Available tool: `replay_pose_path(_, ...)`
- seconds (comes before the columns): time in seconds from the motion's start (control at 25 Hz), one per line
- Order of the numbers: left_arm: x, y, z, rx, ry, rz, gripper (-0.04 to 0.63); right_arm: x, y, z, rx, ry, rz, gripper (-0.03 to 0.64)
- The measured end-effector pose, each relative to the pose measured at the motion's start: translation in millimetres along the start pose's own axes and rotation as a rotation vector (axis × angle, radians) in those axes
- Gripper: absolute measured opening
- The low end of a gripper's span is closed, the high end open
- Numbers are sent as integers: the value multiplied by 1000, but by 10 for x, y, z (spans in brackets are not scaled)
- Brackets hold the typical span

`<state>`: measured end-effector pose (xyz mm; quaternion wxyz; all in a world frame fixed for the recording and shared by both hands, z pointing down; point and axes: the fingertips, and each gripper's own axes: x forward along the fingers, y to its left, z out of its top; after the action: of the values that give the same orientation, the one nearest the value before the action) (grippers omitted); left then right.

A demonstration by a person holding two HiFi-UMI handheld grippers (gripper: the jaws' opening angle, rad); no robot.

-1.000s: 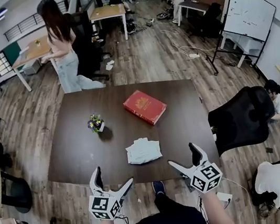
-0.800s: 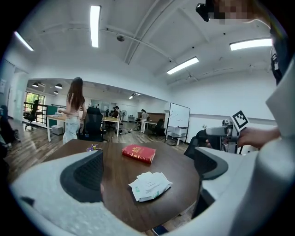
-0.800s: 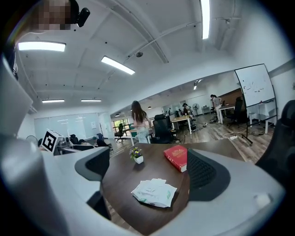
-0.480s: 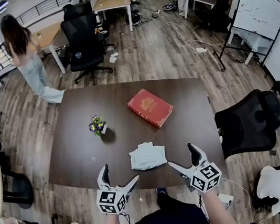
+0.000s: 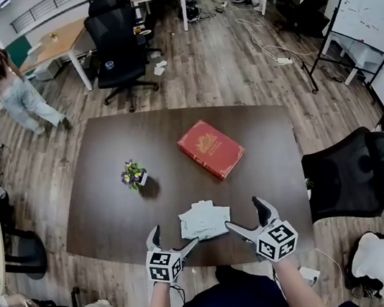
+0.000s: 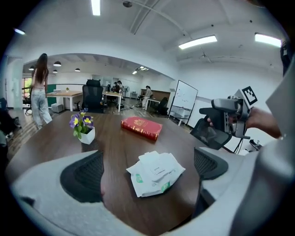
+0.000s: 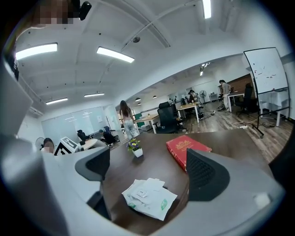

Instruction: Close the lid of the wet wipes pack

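I see a red book [image 5: 211,149] and a small flower pot [image 5: 133,173] farther back on the worktop [image 5: 106,207], both well apart from the wet wipes pack [image 5: 204,220]. The pack lies flat by the near edge, its long axis roughly left to right, and its lid flap looks lifted toward the far side. My left gripper [image 5: 174,237] and right gripper [image 5: 244,214] flank it closely, jaws wide and empty.

White wipes pack [image 5: 204,220], green marks; red book [image 5: 211,149]; dark brown table [image 5: 106,207].
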<state>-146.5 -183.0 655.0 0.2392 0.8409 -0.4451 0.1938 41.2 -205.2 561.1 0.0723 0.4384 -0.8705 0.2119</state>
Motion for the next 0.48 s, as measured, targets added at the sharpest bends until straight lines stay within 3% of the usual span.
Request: replay_pose_path(0.48, 778, 80, -577, -61, 207, -39, 599, 506, -254, -69, 7, 72, 57, 518)
